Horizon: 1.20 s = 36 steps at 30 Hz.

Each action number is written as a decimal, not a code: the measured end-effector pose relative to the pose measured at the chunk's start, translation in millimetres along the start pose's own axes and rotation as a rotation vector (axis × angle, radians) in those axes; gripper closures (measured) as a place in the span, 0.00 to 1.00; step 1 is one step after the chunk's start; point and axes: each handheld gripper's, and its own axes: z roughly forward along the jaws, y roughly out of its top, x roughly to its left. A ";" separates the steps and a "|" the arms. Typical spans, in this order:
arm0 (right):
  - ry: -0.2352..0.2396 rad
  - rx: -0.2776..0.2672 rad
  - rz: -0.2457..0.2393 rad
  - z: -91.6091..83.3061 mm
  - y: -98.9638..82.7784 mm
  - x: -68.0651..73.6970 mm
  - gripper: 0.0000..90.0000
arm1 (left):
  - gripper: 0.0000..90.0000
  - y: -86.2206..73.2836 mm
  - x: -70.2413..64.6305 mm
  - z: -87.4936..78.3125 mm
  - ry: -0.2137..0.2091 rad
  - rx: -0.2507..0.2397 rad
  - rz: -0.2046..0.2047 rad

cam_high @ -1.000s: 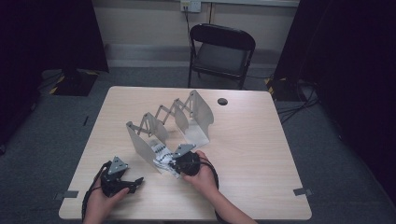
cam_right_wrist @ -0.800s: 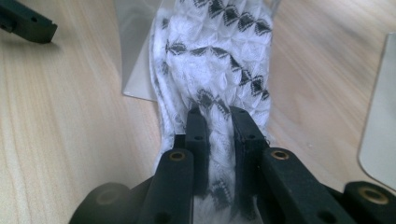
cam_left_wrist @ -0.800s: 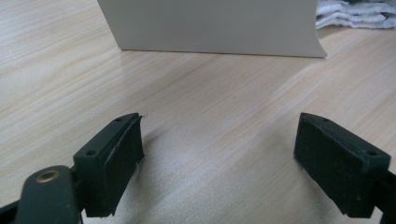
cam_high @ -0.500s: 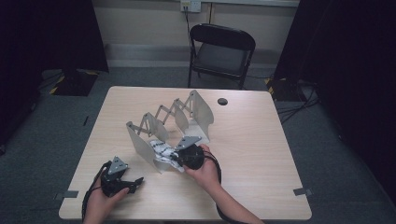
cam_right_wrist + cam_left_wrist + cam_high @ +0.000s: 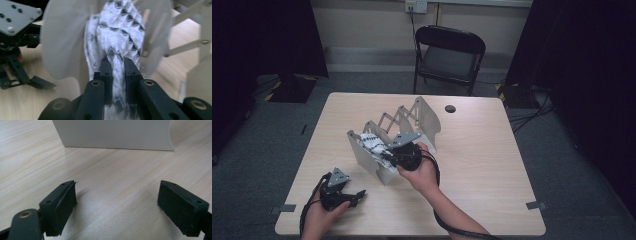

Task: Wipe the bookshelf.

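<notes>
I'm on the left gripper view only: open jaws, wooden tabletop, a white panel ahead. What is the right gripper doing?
Observer: The right gripper is shut on a black-and-white patterned cloth.
Operator: Where is that cloth?
Observer: In the high view it sits between two white plates at the near end of an expandable rack.
Operator: Anything beyond the table?
Observer: A black folding chair stands past its far edge.
</notes>
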 end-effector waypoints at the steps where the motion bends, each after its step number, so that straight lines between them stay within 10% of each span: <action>1: 0.010 0.001 -0.004 1.5 -0.3 1.6 0.89 | 0.17 0.0 0.0 0.0 0.000 0.000 0.000; 14: 0.111 0.052 0.045 34.3 -39.5 13.6 0.89 | 0.17 0.0 0.1 0.0 -0.001 0.000 0.000; 36: 0.093 0.112 0.047 31.7 -55.3 6.3 0.89 | 0.17 0.0 0.0 0.0 0.000 0.000 0.000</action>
